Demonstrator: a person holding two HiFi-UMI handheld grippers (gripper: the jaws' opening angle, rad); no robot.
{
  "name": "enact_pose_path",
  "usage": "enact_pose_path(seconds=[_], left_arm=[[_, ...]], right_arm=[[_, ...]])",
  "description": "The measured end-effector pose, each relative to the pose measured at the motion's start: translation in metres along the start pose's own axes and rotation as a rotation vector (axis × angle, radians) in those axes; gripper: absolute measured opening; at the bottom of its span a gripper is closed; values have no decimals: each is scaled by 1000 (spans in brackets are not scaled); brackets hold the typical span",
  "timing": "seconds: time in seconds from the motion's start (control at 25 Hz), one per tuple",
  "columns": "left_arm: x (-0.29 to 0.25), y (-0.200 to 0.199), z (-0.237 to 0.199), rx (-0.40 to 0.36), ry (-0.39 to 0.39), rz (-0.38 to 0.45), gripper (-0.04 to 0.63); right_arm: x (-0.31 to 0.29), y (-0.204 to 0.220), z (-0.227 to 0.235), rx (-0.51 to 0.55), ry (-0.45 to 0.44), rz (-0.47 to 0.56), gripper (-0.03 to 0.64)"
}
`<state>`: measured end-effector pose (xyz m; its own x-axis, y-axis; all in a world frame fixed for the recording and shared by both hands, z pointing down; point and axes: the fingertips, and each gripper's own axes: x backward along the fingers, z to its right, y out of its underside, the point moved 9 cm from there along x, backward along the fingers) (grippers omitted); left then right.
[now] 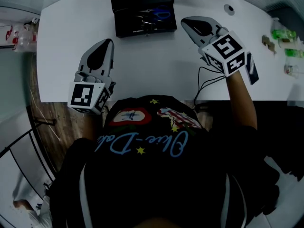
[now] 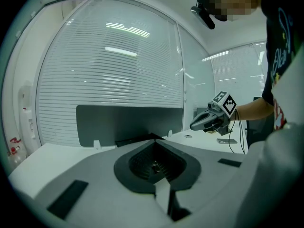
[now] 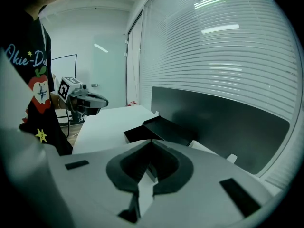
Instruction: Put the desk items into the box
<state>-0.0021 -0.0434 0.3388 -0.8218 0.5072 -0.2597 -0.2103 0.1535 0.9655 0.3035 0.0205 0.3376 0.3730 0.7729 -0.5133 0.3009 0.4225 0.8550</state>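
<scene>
The box (image 1: 122, 23) at 12 o'clock holds scissors (image 1: 156, 14); left tongs (image 1: 109, 42) and right tongs (image 1: 185, 21), closed and empty, likely must open for more things next.

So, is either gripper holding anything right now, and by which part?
Nothing is held. The left gripper and the right gripper both hover above the table, jaws together and empty.
</scene>
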Motion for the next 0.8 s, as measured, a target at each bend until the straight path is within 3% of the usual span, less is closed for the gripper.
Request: enact_pose_path(seconds=[0.8], left_arm=[[-1, -1, 5, -2, 10, -14, 8]], right_arm=[[7, 17, -16, -51, 27, -1, 8]])
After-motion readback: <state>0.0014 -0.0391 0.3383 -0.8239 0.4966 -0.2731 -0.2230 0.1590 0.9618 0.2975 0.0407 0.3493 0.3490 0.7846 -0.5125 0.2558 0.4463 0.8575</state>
